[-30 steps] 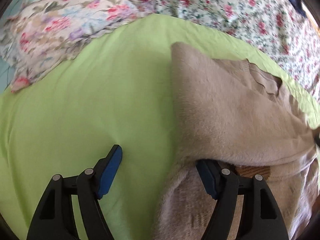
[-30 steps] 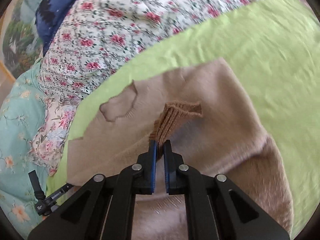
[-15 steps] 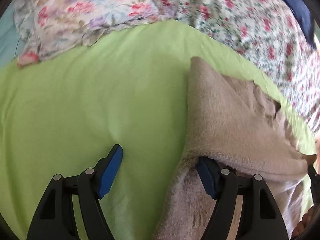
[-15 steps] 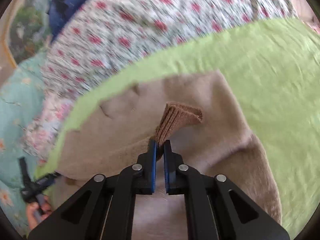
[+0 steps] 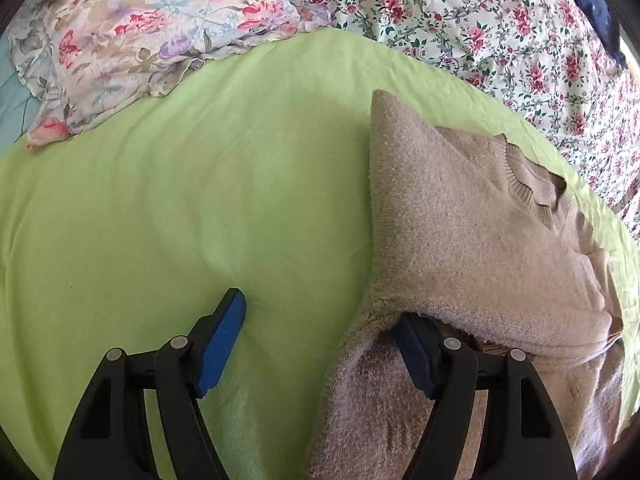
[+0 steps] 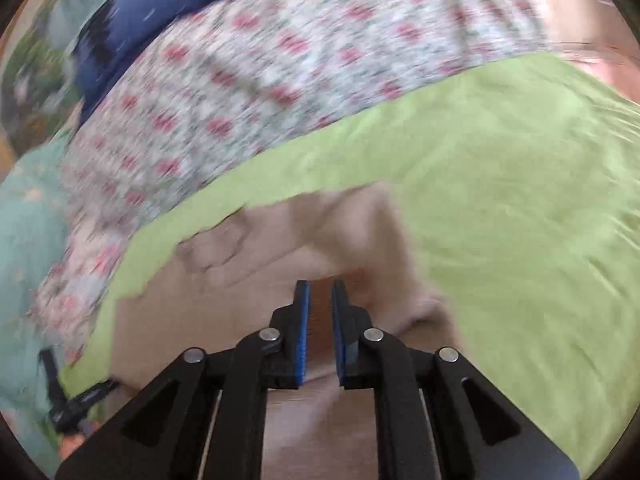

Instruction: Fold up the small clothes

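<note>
A beige knitted sweater [image 5: 472,236] lies on a lime green sheet [image 5: 200,200], one side folded over toward the middle. My left gripper [image 5: 320,324] is open at the sweater's left edge: its right finger sits under the folded flap, its left finger rests on the bare sheet. In the right wrist view, which is motion-blurred, the sweater [image 6: 280,248] lies ahead and my right gripper [image 6: 320,292] has its jaws slightly parted, with the ribbed brown cuff [image 6: 320,308] still between them.
A floral quilt [image 5: 500,28] and a floral pillow [image 5: 132,36] border the sheet at the back. A dark blue cloth [image 6: 160,4] lies beyond the quilt. A black strap [image 6: 68,396] lies at the sheet's left edge.
My right gripper has loosened its jaws and lowered; the cuff that stood up from its tips now sits low between them. My left gripper stays open at the same spot; its view has shifted.
</note>
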A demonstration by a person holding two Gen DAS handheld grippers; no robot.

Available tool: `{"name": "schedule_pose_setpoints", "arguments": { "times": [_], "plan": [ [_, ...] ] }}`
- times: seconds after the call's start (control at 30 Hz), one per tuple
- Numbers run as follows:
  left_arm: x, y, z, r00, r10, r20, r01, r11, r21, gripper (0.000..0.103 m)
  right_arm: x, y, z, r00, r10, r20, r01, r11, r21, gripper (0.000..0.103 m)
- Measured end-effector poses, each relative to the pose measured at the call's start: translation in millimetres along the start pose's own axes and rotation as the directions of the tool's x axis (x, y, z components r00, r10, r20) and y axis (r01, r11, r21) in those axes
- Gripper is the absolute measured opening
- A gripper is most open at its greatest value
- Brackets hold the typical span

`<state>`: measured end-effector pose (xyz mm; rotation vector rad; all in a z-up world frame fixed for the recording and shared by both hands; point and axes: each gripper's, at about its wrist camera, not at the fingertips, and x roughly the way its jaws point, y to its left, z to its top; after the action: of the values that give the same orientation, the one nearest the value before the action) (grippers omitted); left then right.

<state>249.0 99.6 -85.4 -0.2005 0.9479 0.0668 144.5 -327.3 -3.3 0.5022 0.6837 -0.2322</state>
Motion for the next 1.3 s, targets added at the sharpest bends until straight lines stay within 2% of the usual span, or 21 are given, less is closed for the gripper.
{"name": "schedule_pose_setpoints", "arguments": {
  "times": [0.07,0.1,0.17,0.2,0.27,0.4,0.53,0.73,0.8,0.87,0.93,1.0,1.13,1.2,1.3],
  "plan": [
    [0.3,-1.6,-0.1,1.0,0.009,-0.002,-0.009,1.0,0.006,0.074,32.6,4.7,-0.2,0.991,0.077,-0.11,-0.077,0.997,0.001,0.016],
    [0.3,-0.8,0.1,1.0,0.006,-0.003,-0.006,1.0,0.004,0.074,48.6,4.4,-2.8,0.984,0.073,-0.162,-0.074,0.997,0.002,0.016],
    [0.5,2.1,0.9,1.0,-0.006,-0.005,0.006,1.0,-0.003,0.074,74.0,-7.7,-9.6,0.965,0.01,-0.26,-0.005,1.0,0.018,0.015],
    [0.5,3.3,1.3,1.0,-0.012,-0.006,0.012,1.0,-0.004,0.074,76.7,-19.5,-12.5,0.963,0.008,-0.269,0.005,0.999,0.049,0.011],
    [-0.2,4.1,1.8,1.0,-0.021,-0.014,0.021,1.0,0.0,0.074,65.1,-29.4,-12.9,0.972,-0.021,-0.235,0.038,0.997,0.067,0.011],
    [-8.7,2.9,-3.2,0.999,-0.023,-0.039,0.024,0.999,0.029,0.073,16.5,-44.5,-12.2,0.982,-0.084,-0.167,0.1,0.991,0.086,0.02],
    [-33.6,9.7,-25.2,0.991,-0.11,-0.07,0.114,0.992,0.052,0.073,-30.4,-49.0,-20.3,0.987,-0.005,-0.159,0.015,0.998,0.06,0.025],
    [-78.9,28.7,-87.6,0.962,-0.233,-0.14,0.246,0.966,0.081,0.073,-88.1,-59.5,-63.2,0.976,0.069,-0.204,-0.077,0.996,-0.034,0.04],
    [-93.2,34.0,-112.9,0.943,-0.284,-0.172,0.301,0.95,0.082,0.076,-107.8,-65.5,-78.0,0.971,0.101,-0.215,-0.113,0.992,-0.048,0.045],
    [-109.9,38.0,-138.6,0.929,-0.323,-0.183,0.343,0.935,0.087,0.078,-124.8,-76.2,-92.7,0.96,0.151,-0.236,-0.163,0.986,-0.033,0.048],
    [-124.3,40.7,-161.2,0.911,-0.363,-0.193,0.385,0.918,0.09,0.08,-140.8,-89.0,-106.6,0.951,0.167,-0.262,-0.183,0.982,-0.039,0.049],
    [-134.2,42.1,-183.8,0.878,-0.431,-0.208,0.452,0.89,0.065,0.08,-154.4,-100.3,-119.4,0.943,0.165,-0.289,-0.189,0.98,-0.058,0.051],
    [-145.5,31.2,-223.4,0.796,-0.541,-0.27,0.579,0.811,0.081,0.08,-168.2,-119.1,-148.1,0.901,0.209,-0.381,-0.243,0.969,-0.043,0.055],
    [-148.1,27.2,-232.8,0.781,-0.553,-0.289,0.601,0.792,0.108,0.08,-167.0,-119.9,-160.2,0.881,0.235,-0.41,-0.275,0.961,-0.04,0.055],
    [-148.5,22.8,-240.9,0.748,-0.579,-0.325,0.643,0.753,0.138,0.08,-160.4,-111.2,-174.8,0.845,0.303,-0.441,-0.353,0.935,-0.034,0.057]
  ]
}}
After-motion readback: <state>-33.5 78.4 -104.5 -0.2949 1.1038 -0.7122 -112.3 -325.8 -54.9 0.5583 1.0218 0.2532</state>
